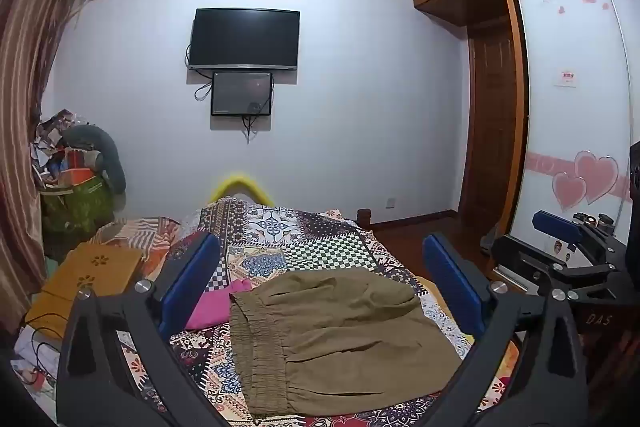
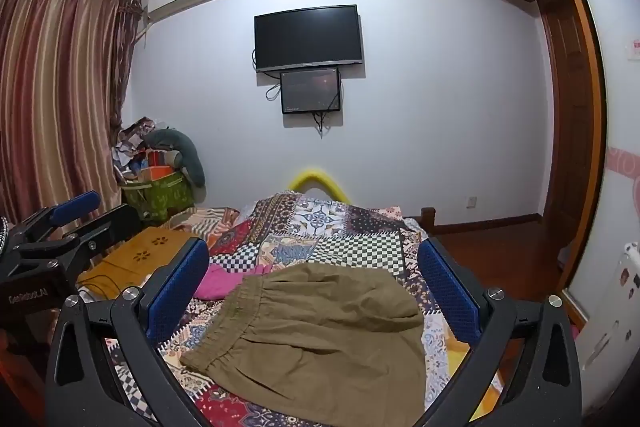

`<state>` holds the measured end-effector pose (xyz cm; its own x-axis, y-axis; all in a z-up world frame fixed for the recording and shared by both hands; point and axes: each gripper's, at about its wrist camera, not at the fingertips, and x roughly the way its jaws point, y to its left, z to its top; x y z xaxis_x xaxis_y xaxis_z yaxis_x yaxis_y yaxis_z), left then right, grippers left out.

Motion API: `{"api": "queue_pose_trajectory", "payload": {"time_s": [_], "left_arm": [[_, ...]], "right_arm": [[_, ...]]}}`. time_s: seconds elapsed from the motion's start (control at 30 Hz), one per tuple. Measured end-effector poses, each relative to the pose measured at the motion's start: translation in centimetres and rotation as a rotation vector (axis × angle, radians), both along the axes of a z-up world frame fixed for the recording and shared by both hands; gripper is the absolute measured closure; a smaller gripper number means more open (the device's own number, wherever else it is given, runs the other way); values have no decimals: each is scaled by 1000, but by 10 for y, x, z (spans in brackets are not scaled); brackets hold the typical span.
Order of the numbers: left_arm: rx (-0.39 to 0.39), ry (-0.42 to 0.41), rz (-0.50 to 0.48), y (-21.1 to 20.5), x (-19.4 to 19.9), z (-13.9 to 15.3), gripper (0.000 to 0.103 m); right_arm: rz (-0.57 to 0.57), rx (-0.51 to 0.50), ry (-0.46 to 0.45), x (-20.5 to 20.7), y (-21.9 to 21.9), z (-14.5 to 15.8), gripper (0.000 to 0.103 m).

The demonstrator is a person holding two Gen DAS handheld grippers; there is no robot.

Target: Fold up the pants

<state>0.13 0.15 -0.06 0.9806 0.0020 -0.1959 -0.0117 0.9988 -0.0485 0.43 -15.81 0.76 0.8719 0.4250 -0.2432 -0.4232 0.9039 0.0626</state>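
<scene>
Olive pants (image 1: 340,343) lie flat on the quilt (image 1: 320,247), just ahead of and below both claws. Left claw (image 1: 320,287) and right claw (image 2: 316,291) are spread wide, nothing held. Waistband (image 1: 256,347), left of centre, is best pinched at both corners. Beyond, pink cloth (image 1: 216,307) should be avoided.

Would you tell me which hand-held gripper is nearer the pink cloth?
Left. The left hand-held gripper has the pink cloth beside its left finger; the right hand-held gripper hangs further right.
</scene>
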Motion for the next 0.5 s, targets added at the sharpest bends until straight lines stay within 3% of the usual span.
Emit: {"api": "queue_pose_trajectory", "payload": {"time_s": [0.5], "left_arm": [[-5, 15, 5, 4, 3, -2, 0]], "right_arm": [[-3, 13, 9, 3, -4, -1, 0]]}}
